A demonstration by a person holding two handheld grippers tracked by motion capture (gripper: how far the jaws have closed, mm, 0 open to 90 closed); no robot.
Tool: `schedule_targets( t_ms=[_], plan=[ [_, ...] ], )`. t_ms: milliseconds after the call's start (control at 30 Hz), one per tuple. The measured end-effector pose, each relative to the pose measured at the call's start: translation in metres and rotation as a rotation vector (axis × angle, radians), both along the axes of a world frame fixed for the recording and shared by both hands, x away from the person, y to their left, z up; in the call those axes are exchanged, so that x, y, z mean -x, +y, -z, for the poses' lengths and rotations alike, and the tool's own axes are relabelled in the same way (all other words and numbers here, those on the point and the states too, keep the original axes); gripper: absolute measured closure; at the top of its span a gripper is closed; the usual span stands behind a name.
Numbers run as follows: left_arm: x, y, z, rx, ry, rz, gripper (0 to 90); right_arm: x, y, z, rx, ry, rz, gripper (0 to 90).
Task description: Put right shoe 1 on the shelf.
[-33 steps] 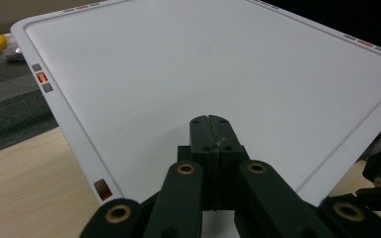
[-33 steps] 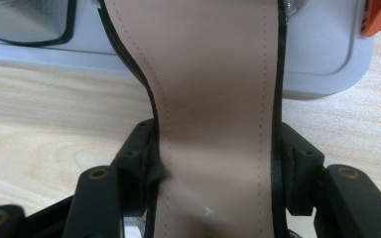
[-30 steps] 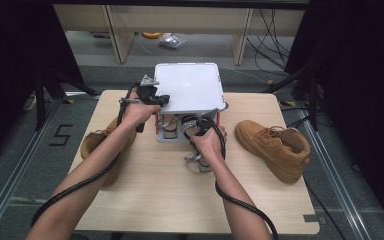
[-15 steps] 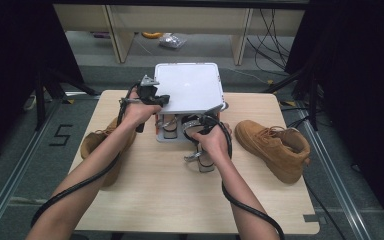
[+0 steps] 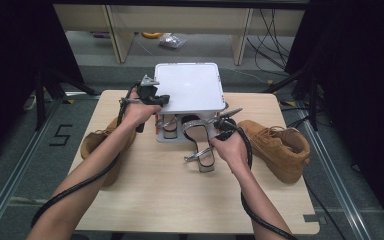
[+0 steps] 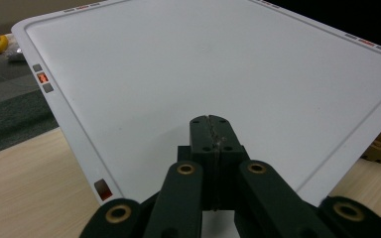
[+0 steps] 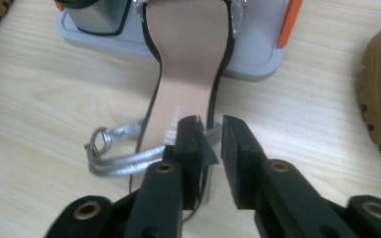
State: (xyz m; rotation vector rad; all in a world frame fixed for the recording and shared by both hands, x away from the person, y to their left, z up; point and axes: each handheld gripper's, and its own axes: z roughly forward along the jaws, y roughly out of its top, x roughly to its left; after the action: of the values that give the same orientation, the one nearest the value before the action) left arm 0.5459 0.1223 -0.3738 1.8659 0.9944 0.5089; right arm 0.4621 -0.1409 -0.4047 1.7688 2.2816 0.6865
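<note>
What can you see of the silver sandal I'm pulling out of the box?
The silver sandal has a tan insole edged in black and thin metallic straps with a ring buckle. Its toe end sits inside the grey box under the white lid; its heel end lies on the wooden table, with the right gripper astride its edge.

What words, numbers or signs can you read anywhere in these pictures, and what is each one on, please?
"5": black marking on the grey floor left of the table.
Small orange-lit mark on the rim of the white lid: too blurred to read.
Grey and red marks along the lid's far edges: too small to read.
Nothing legible on the boots or sandal.
</note>
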Motion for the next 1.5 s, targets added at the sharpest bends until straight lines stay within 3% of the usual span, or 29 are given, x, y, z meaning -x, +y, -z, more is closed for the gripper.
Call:
schedule_targets(
  t_ms=[67,133,267,300,500,633,667,700,833,900,1067,1100,1133,1267,1367,1500],
  plan=[
    [0.0,-0.001,0.0,0.01,-0.003,-0.007,89.6,0.004,-0.004,0.001,0.009,-0.009,-0.027,84.2],
    [0.0,-0.001,0.0,0.014,-0.001,-0.008,89.6,0.007,-0.005,0.002,0.007,0.009,-0.015,87.1],
    [0.0,-0.001,0.0,0.013,-0.001,-0.007,89.6,0.014,-0.01,0.006,0.055,0.016,-0.056,90.0],
    [0.0,-0.001,0.0,0.012,-0.002,-0.007,89.6,0.017,-0.009,0.007,0.064,0.043,-0.05,90.0],
    [0.0,-0.002,0.0,0.004,0.002,-0.008,89.6,0.029,-0.01,0.022,0.098,0.097,-0.097,90.0],
    [0.0,-0.001,-0.001,-0.008,0.001,-0.002,89.6,0.036,-0.006,0.032,0.102,0.136,-0.13,90.0],
    [0.0,-0.001,-0.001,-0.008,0.001,-0.001,89.6,0.036,-0.007,0.036,0.102,0.125,-0.15,90.0],
    [0.0,-0.001,-0.001,-0.006,0.001,-0.002,89.6,0.038,-0.004,0.038,0.102,0.148,-0.149,90.0],
    [0.0,-0.001,-0.001,-0.01,0.001,-0.001,89.6,0.039,-0.002,0.046,0.125,0.158,-0.186,90.0],
    [0.0,-0.001,-0.001,-0.009,0.002,-0.001,89.6,0.041,0.003,0.047,0.103,0.173,-0.184,90.0],
    [0.0,-0.001,-0.001,-0.009,0.002,0.0,89.6,0.041,0.008,0.052,0.093,0.171,-0.196,90.0],
    [0.0,-0.001,-0.001,-0.009,0.002,0.0,89.6,0.037,0.005,0.056,0.116,0.128,-0.281,90.0],
    [0.0,-0.001,-0.001,-0.01,0.002,0.0,89.6,0.041,0.01,0.054,0.097,0.176,-0.209,90.0],
    [0.0,-0.001,-0.001,-0.01,0.001,0.001,89.6,0.04,0.015,0.059,0.08,0.16,-0.209,90.0],
    [0.0,-0.001,-0.001,-0.01,0.001,0.001,89.6,0.04,0.018,0.059,0.1,0.153,-0.204,90.0],
    [0.0,-0.001,-0.001,-0.01,0.001,0.001,89.6,0.04,0.021,0.06,0.09,0.147,-0.215,90.0]
  ],
)
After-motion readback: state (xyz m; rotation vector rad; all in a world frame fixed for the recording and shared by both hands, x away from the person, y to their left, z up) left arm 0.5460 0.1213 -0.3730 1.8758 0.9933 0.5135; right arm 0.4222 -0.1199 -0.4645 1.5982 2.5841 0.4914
